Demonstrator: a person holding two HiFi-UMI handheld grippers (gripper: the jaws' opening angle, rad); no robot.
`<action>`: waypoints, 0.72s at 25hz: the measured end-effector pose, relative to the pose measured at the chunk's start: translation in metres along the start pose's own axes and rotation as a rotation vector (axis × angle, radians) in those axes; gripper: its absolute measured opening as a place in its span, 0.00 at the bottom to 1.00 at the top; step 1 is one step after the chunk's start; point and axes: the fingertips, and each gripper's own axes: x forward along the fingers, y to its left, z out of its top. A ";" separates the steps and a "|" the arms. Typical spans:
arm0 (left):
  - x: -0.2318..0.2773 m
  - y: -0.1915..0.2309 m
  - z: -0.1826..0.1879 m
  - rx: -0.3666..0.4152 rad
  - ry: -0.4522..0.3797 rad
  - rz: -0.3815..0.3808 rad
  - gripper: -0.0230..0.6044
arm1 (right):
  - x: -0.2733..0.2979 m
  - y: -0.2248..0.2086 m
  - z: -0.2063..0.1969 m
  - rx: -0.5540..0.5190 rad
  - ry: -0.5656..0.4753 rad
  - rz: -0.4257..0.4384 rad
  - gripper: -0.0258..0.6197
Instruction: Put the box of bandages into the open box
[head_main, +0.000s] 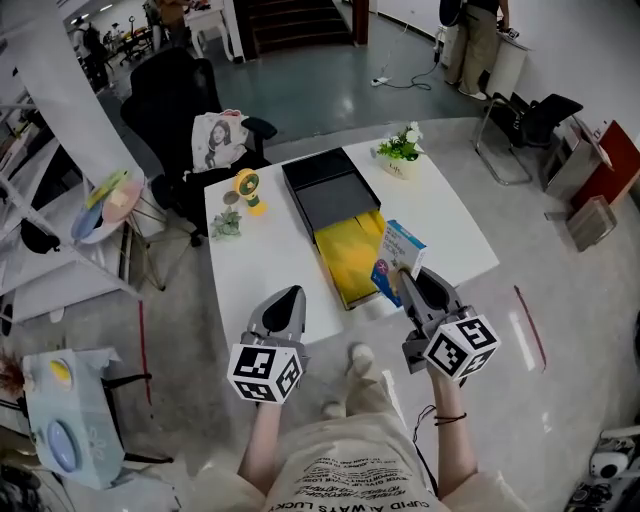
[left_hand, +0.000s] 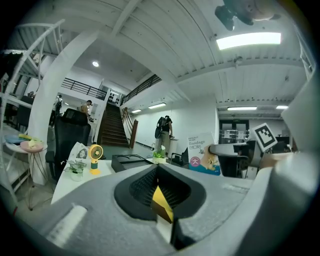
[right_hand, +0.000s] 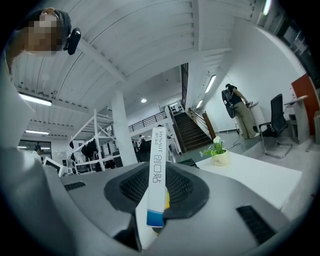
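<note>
A blue-and-white box of bandages (head_main: 398, 258) stands upright with my right gripper (head_main: 415, 275) shut on it, over the front right part of the white table (head_main: 450, 225). In the right gripper view the bandage box (right_hand: 157, 180) shows edge-on, pinched between the two pads. The open box (head_main: 350, 258), black with a yellow lining, lies just left of the bandages, and its black lid (head_main: 328, 185) lies behind it. My left gripper (head_main: 288, 296) hovers over the table's front edge, left of the open box, jaws together and holding nothing. In the left gripper view the bandage box (left_hand: 204, 154) shows at the right.
A small yellow fan (head_main: 247, 188) and a little potted plant (head_main: 226, 224) stand at the table's left. A white flower pot (head_main: 402, 152) stands at the far right corner. A black office chair (head_main: 170, 110) stands behind the table's left side.
</note>
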 end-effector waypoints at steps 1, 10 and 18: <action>0.007 0.003 0.000 -0.005 0.001 0.007 0.07 | 0.008 -0.005 0.000 0.009 0.012 0.012 0.18; 0.074 0.039 -0.018 -0.084 0.052 0.115 0.07 | 0.094 -0.041 -0.028 0.083 0.258 0.175 0.18; 0.111 0.063 -0.046 -0.144 0.118 0.214 0.07 | 0.141 -0.057 -0.069 0.192 0.513 0.312 0.18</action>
